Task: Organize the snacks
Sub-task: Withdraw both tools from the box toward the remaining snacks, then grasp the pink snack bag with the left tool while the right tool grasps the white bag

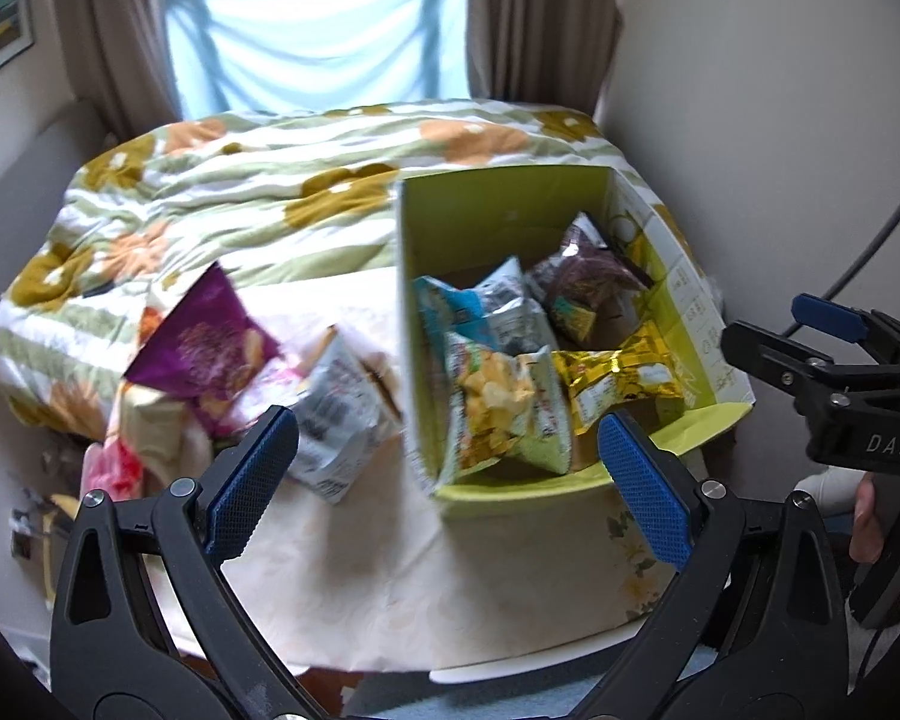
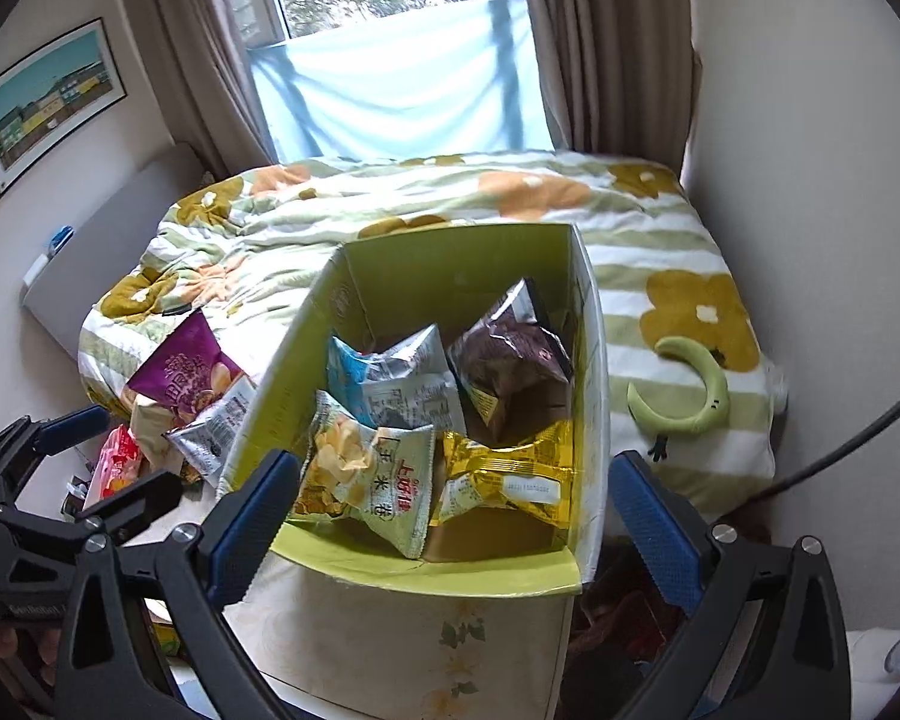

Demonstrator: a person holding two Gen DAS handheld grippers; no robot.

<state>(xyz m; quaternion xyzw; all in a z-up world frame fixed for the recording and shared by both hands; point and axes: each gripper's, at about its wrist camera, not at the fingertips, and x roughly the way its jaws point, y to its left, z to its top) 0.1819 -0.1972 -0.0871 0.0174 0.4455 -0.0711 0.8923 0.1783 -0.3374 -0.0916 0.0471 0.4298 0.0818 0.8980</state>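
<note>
Daylight is coming through the curtained window onto the bed with its flowered quilt, and the small tabletop is sitting just in front of it under a pale floral cloth. On that tabletop the green cardboard box is standing open, and it is already holding at least four snack bags: a brown bag at the back, a blue-and-silver bag beside it, a pale green chip bag at the front, and a gold bag next to that.

Beside the box, on its left, a smaller heap is still waiting: a purple bag, a silver bag lying against the box wall, and a red-and-pink packet lower down. So the sorting looks more than half done, to my eye, with those loose bags left to go in.

Both sets of tongs are spread wide and carrying nothing: the left tongs are hovering between heap and box, the right tongs facing the box's near edge.
</note>
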